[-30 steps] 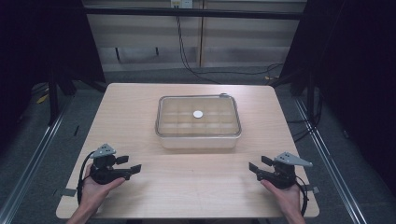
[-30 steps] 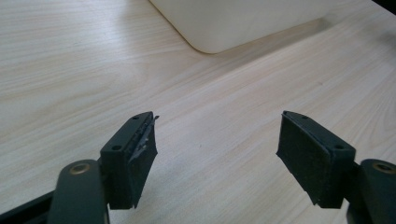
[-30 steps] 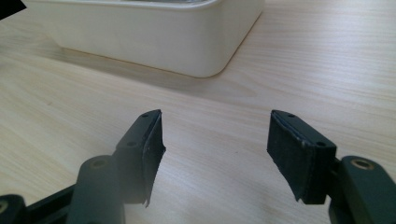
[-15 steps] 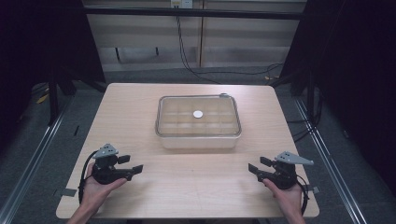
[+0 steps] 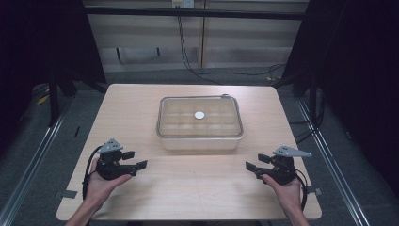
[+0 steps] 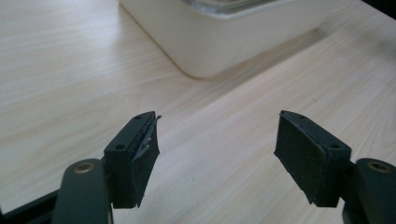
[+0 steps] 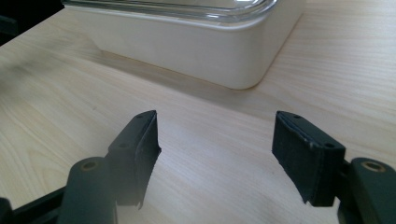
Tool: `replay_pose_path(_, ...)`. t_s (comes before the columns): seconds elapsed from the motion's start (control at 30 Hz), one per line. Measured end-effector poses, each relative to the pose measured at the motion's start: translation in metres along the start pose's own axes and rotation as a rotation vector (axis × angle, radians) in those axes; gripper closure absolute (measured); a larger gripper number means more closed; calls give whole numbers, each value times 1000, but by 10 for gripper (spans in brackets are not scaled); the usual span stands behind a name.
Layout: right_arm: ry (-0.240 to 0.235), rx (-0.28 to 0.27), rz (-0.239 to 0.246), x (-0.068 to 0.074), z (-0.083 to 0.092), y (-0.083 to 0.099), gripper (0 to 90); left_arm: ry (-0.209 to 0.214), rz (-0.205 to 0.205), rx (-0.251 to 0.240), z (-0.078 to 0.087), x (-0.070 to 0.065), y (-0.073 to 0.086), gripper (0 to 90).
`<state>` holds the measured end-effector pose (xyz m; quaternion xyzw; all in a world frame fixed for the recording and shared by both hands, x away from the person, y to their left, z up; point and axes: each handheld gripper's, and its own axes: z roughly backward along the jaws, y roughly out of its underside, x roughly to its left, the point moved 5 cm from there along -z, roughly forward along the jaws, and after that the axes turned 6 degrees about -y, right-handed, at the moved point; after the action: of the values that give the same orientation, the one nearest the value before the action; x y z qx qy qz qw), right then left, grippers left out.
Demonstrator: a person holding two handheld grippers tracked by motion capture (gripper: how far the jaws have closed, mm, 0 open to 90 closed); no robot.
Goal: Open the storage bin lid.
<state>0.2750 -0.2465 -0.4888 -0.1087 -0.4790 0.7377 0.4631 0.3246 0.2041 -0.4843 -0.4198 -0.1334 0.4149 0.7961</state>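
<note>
Grippers at rest | your left gripper (image 5: pixel 137 165) has just narrowed slightly, still wide, holding nothing | your right gripper (image 5: pixel 252 168) has just widened, empty too | lidded container (image 5: pixel 200 123) sits mid-table (image 5: pixel 141 101), well ahead of both, untouched | hands barely shifted since a second ago; approach likely not begun

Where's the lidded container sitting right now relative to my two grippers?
In the high view the lidded container sits at the middle of the table, beyond and between the left gripper and right gripper, touching neither; both stand open near the table's near edge.
</note>
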Motion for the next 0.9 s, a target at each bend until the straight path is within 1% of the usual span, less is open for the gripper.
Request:
replay_pose_path(0.03, -10, 0, -4, 0, -2, -2, 316, -11, -8, 3, 0, 1, -1, 301)
replay_pose_path(0.1, -17, -5, -9, 3, -3, -4, 316, -3, -9, 1, -1, 2, -4, 301)
replay_pose_path(0.17, -15, -2, 8, 5, -5, -7, 309, -5, -5, 2, -3, 3, -6, 304)
replay_pose_path(0.23, -21, -2, 2, 4, -7, -11, 303, -3, 1, 3, -5, 4, -8, 307)
replay_pose_path(0.3, -11, 0, 4, 2, -9, -14, 285, -3, 1, 4, -7, 6, -11, 310)
replay_pose_path(0.33, -16, 2, 0, 0, -10, -16, 284, -1, -4, 5, -7, 7, -12, 310)
replay_pose_path(0.37, -29, 8, -9, 0, -11, -18, 283, -4, 1, 7, -9, 8, -12, 312)
replay_pose_path(0.4, -30, 12, -9, -1, -13, -20, 277, -6, -2, 14, -10, 10, -13, 312)
replay_pose_path(0.43, -21, 16, -5, -2, -14, -22, 276, -5, 3, 15, -12, 10, -14, 312)
replay_pose_path(0.5, -20, 15, -3, -3, -17, -25, 275, -12, 10, 9, -13, 12, -17, 312)
replay_pose_path(0.53, -8, 15, -4, -5, -18, -27, 275, -10, 2, 15, -13, 13, -18, 312)
replay_pose_path(0.57, -10, 9, -3, -6, -19, -29, 275, -19, 2, 8, -14, 14, -20, 312)
replay_pose_path(0.63, -20, 9, -8, -6, -21, -33, 274, -14, 5, -2, -17, 14, -24, 310)
replay_pose_path(0.67, -20, 8, -6, -7, -22, -35, 269, -21, 10, -2, -18, 14, -25, 308)
replay_pose_path(0.7, -18, 2, -9, -7, -23, -37, 268, -22, 6, 9, -20, 14, -26, 303)
replay_pose_path(0.77, -21, 3, -7, -8, -25, -41, 260, -24, 7, -1, -23, 14, -30, 300)
replay_pose_path(0.8, -18, 1, -5, -9, -26, -44, 258, -21, 6, 1, -24, 14, -31, 297)
replay_pose_path(0.83, -18, -4, -1, -9, -26, -45, 254, -17, 12, -6, -25, 13, -33, 295)
replay_pose_path(0.87, -20, -10, -3, -10, -27, -48, 248, -18, -1, -4, -27, 13, -34, 296)
replay_pose_path(0.9, -22, -13, -2, -11, -28, -51, 247, -16, -2, -4, -28, 12, -34, 295)
